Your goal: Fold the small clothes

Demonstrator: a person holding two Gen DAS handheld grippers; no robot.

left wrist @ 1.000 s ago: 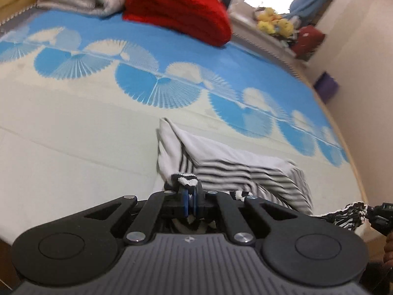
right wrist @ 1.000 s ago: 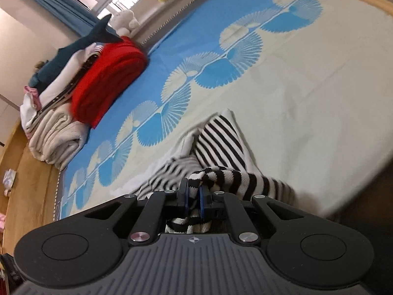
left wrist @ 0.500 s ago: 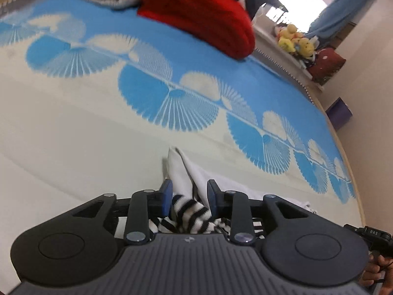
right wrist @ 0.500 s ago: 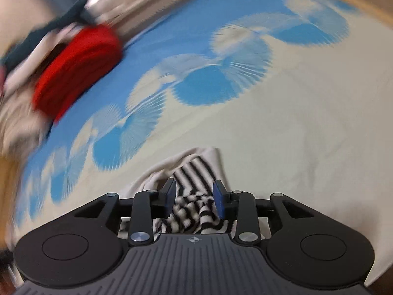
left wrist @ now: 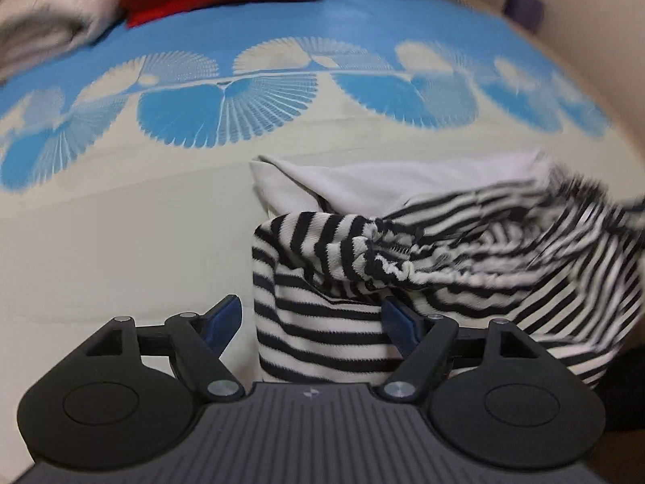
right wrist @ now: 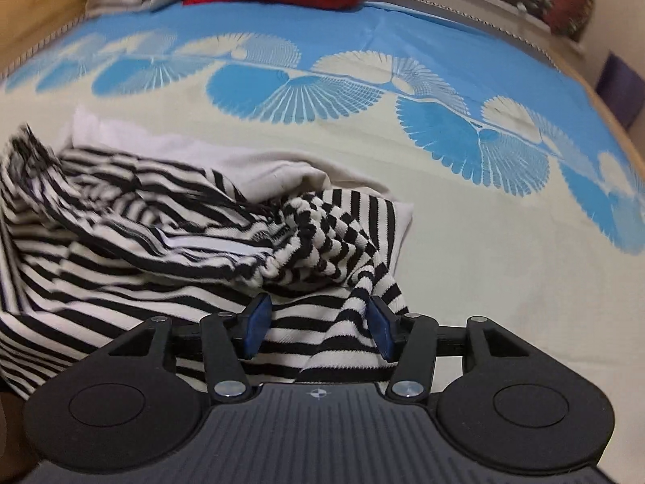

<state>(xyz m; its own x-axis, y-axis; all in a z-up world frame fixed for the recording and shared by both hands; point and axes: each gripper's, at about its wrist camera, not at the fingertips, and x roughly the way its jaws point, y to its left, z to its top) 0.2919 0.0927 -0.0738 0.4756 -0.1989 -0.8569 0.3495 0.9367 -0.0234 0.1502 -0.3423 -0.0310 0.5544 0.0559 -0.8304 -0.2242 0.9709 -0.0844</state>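
Black-and-white striped knit garment (left wrist: 423,266) bunched on cream and blue fan-print bedsheet (left wrist: 121,222), between spread blue pads of left hand-held gripper (left wrist: 310,316) and right hand-held gripper (right wrist: 318,318), both open, gripping nothing.
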